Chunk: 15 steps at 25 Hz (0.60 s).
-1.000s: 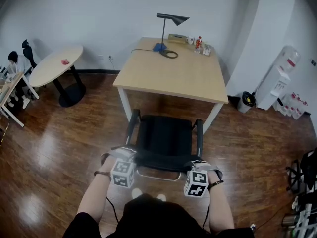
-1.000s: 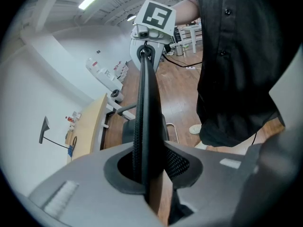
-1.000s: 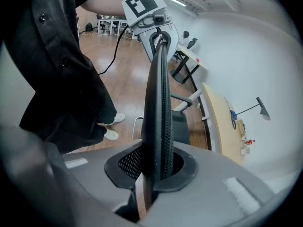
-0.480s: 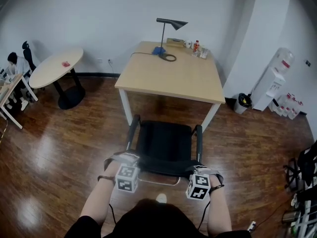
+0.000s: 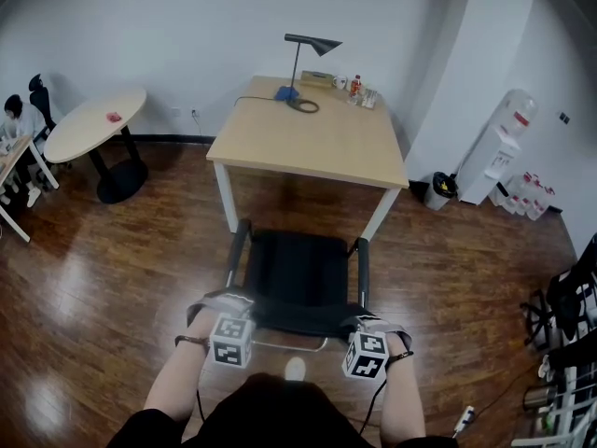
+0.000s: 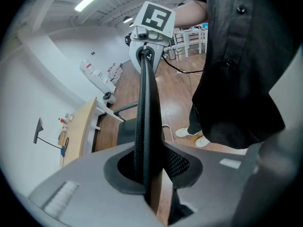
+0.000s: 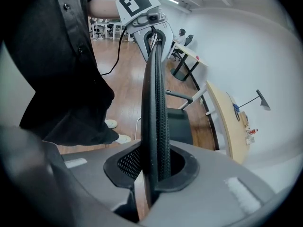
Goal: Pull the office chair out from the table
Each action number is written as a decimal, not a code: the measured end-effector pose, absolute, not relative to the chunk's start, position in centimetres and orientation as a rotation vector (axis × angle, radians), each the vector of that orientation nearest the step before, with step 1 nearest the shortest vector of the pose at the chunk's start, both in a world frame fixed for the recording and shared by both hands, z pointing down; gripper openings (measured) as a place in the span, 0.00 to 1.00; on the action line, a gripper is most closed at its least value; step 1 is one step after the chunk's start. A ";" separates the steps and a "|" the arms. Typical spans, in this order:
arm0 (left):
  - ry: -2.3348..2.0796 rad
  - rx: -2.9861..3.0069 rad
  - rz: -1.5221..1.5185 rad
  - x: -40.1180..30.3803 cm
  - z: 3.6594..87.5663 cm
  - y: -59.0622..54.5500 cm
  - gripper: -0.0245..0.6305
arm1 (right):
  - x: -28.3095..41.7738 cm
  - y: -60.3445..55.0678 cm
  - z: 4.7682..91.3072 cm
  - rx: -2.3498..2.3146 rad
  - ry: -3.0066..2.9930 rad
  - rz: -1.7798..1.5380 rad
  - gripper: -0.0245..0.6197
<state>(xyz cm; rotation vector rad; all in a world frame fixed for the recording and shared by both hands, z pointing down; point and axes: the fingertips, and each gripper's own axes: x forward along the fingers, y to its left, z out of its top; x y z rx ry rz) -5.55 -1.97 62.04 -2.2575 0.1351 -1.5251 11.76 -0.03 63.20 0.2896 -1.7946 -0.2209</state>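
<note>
Black mesh-backed office chair sits at the centre of the head view, just below the light wooden rectangular table. At lower centre, the left gripper and right gripper each have their jaws drawn narrowly together, clamped on the thin top edge of the chair's back.

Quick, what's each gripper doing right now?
Left gripper: shut on the chair back.
Right gripper: shut on the chair back too.

Black mesh-backed office chair, upright, seat facing the light wooden table just beyond it
</note>
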 end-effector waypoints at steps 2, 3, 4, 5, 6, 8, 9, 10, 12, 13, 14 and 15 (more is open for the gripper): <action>0.134 -2.262 -1.519 -5.6 62.1 -1.2 0.17 | 11.6 0.7 63.2 0.293 -1.796 -0.220 0.16; 0.134 -2.262 -1.517 -5.6 62.0 -0.8 0.17 | 11.6 1.1 63.2 0.293 -1.796 -0.220 0.16; 0.133 -2.263 -1.516 -5.6 62.0 -0.5 0.17 | 11.6 1.3 63.2 0.294 -1.794 -0.220 0.16; 0.132 -2.262 -1.517 -5.6 62.0 -0.3 0.17 | 11.6 1.6 63.3 0.294 -1.792 -0.219 0.16; 0.129 -2.262 -1.518 -5.7 62.0 0.0 0.17 | 11.6 1.9 63.4 0.295 -1.792 -0.214 0.16; 0.125 -2.266 -1.513 -5.8 62.1 0.6 0.17 | 11.4 2.4 63.2 0.308 -1.809 -0.191 0.17; 0.129 -2.275 -1.498 -5.7 61.9 0.8 0.18 | 11.3 2.5 62.8 0.328 -1.831 -0.178 0.20; 0.145 -2.290 -1.466 -5.6 61.5 0.9 0.18 | 11.1 2.6 62.2 0.357 -1.859 -0.172 0.24; 0.216 -2.322 -1.354 -5.5 59.7 0.9 0.24 | 10.8 2.5 60.6 0.434 -1.908 -0.192 0.31; 0.256 -2.325 -1.295 -5.6 58.6 1.0 0.25 | 10.6 2.5 59.8 0.474 -1.922 -0.207 0.33; 0.292 -2.320 -1.247 -5.8 57.6 1.1 0.29 | 10.6 2.6 59.0 0.513 -1.931 -0.218 0.34; 0.321 -2.313 -1.208 -6.0 56.8 1.4 0.30 | 10.5 2.8 58.3 0.553 -1.940 -0.229 0.33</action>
